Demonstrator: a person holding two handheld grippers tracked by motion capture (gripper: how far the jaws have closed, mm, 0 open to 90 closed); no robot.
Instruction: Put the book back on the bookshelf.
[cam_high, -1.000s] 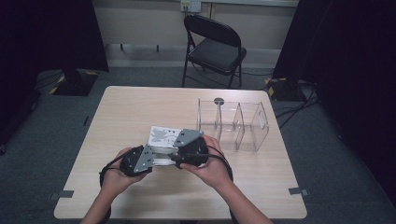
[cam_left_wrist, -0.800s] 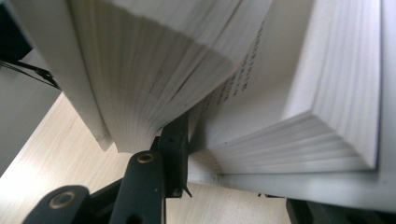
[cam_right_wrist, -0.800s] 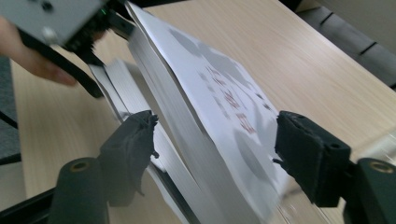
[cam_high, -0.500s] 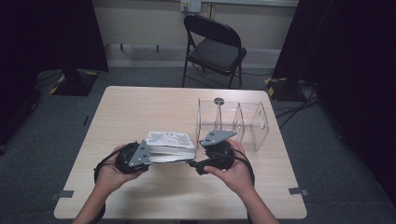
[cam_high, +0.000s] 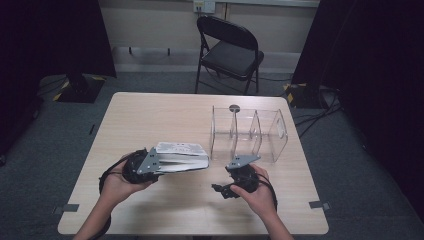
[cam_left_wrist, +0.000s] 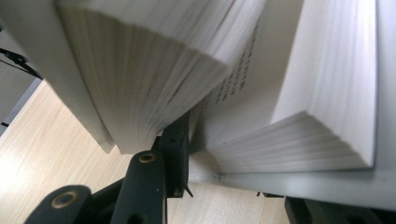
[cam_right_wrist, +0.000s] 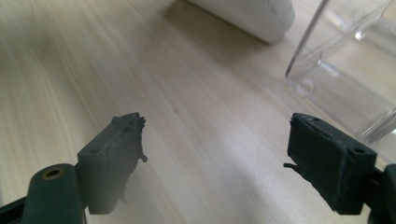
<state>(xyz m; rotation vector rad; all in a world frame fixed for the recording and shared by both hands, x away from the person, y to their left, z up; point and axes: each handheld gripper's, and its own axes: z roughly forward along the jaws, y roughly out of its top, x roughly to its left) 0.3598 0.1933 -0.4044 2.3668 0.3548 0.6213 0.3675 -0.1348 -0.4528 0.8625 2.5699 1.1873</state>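
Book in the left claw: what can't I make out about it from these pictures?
- Book title: high view, print too small.
- Page text: left gripper view, blurred and half covered by fanned pages.
- Left claw contact: one jaw buried between pages, the other cut off at the bottom edge.

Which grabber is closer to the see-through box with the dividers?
The right one. The right gripper hovers open above the table just in front of the clear divider box. The left gripper is farther away to the side, shut on the book.
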